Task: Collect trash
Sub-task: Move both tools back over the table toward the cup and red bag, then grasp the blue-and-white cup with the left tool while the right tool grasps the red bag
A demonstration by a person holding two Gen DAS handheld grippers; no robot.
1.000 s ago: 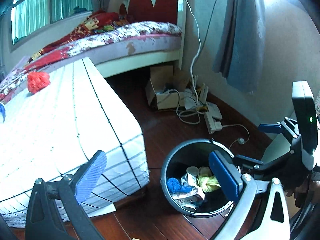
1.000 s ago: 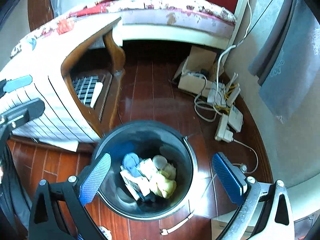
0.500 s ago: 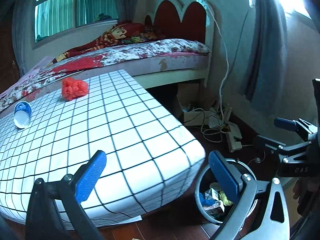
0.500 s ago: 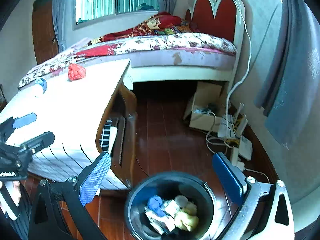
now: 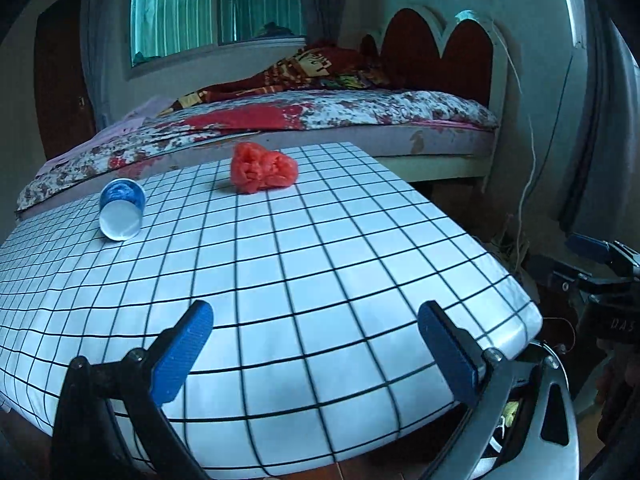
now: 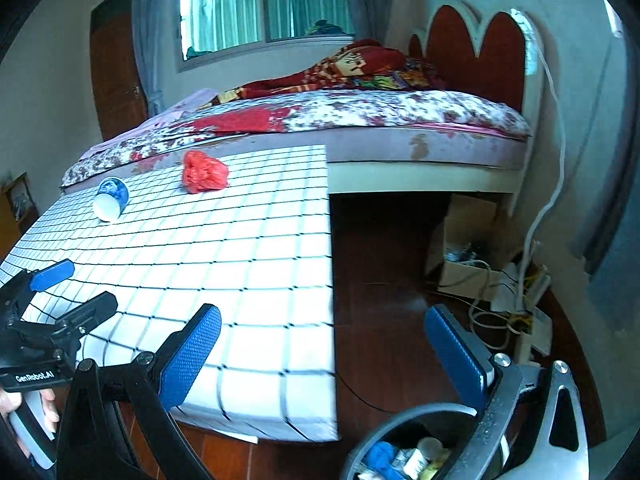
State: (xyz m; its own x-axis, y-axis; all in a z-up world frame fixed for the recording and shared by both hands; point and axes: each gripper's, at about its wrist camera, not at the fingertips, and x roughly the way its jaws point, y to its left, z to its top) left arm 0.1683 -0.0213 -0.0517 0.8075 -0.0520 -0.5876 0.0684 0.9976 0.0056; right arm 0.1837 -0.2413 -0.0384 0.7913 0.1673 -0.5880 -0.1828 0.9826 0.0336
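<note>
A crumpled red wad (image 5: pixel 264 173) and a blue paper cup (image 5: pixel 121 210) are the trash left on the grid-patterned table (image 5: pixel 320 280). Both sit at the far side, near the bed (image 5: pixel 360 112). The cup lies tipped over, its long axis running toward the viewer, base facing us. The left tongs (image 5: pixel 316 352) gape wide and empty straight ahead of them, likely nearer. The right tongs (image 6: pixel 324 352), equally wide and empty, hang off the table's corner above the bin (image 6: pixel 404 420).

A home bedroom: made-up bed (image 6: pixel 360 120) with red scalloped headboard (image 6: pixel 476 48), curtained window (image 6: pixel 264 4), wooden door (image 6: pixel 116 60), cables (image 6: pixel 504 304) on wood floor.
</note>
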